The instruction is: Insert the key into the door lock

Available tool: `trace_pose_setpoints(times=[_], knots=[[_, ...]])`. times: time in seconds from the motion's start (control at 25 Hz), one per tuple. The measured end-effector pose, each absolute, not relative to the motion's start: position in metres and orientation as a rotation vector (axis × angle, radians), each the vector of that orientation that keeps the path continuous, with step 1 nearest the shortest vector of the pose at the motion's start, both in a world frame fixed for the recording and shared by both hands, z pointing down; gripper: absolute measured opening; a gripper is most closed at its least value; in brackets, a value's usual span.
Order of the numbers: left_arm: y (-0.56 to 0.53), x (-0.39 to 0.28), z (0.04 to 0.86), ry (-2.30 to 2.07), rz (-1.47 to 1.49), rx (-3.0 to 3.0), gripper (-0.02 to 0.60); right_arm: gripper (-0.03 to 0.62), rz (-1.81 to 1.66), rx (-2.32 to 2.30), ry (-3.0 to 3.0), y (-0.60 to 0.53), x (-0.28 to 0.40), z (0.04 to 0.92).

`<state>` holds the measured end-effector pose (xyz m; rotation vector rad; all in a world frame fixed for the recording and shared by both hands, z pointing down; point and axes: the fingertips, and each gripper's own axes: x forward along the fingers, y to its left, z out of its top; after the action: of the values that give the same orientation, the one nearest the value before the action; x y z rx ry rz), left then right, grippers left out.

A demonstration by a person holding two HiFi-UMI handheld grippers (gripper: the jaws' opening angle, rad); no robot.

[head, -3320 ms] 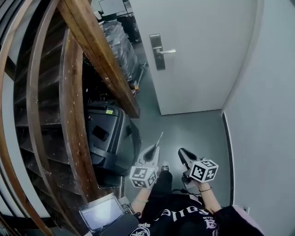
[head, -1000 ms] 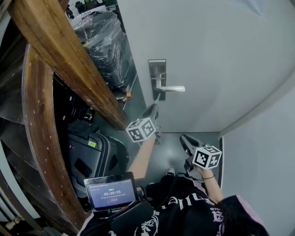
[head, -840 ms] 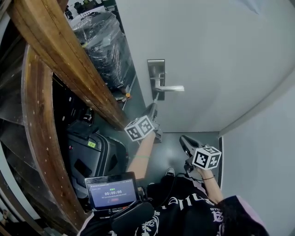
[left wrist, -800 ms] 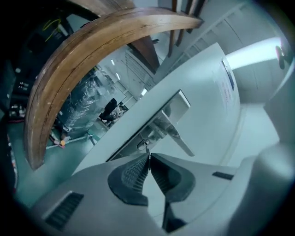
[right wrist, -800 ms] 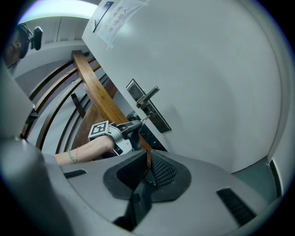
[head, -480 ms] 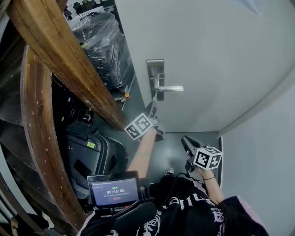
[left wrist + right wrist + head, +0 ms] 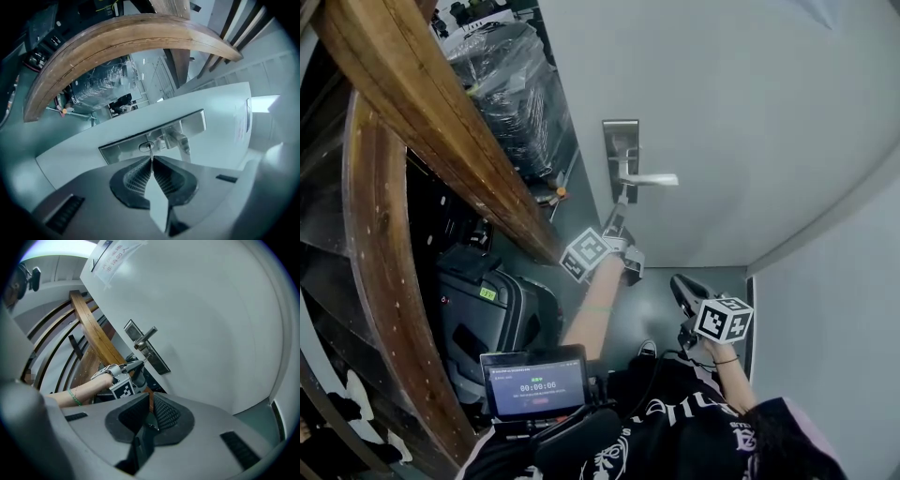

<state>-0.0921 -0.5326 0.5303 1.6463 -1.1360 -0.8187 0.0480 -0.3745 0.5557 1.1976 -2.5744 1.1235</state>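
The door's metal lock plate [image 7: 621,159] carries a lever handle [image 7: 649,178], with the keyhole [image 7: 146,146] beside the handle [image 7: 179,140]. My left gripper [image 7: 616,218] is raised to the plate and is shut on a thin silver key [image 7: 150,152]. The key's tip sits at the keyhole; how deep it is in, I cannot tell. In the right gripper view the left gripper [image 7: 133,366] points the key [image 7: 144,358] at the plate [image 7: 146,352]. My right gripper [image 7: 682,289] hangs low at the right, shut and holding nothing.
A curved wooden stair rail [image 7: 441,122] runs close on the left. Behind it are plastic-wrapped goods [image 7: 511,94] and a black suitcase [image 7: 483,309]. A tablet showing a timer [image 7: 534,384] sits at my waist. A grey wall [image 7: 834,281] closes the right side.
The left gripper rose from near the floor to the door and has crept forward, bringing the key's tip to the keyhole. The right gripper has barely moved.
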Motion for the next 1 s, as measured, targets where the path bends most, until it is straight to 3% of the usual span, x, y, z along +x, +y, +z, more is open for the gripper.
trace_pose_setpoints(times=[0.2, 1.0], knots=[[-0.535, -0.103, 0.528, -1.077, -0.996, 1.501, 0.021, 0.035, 1.134, 1.226, -2.555, -0.373, 0.054, 0.561], [-0.567, -0.092, 0.534, -1.047, -0.955, 1.49, 0.021, 0.035, 1.148, 1.263, -2.532, -0.378, 0.06, 0.57]])
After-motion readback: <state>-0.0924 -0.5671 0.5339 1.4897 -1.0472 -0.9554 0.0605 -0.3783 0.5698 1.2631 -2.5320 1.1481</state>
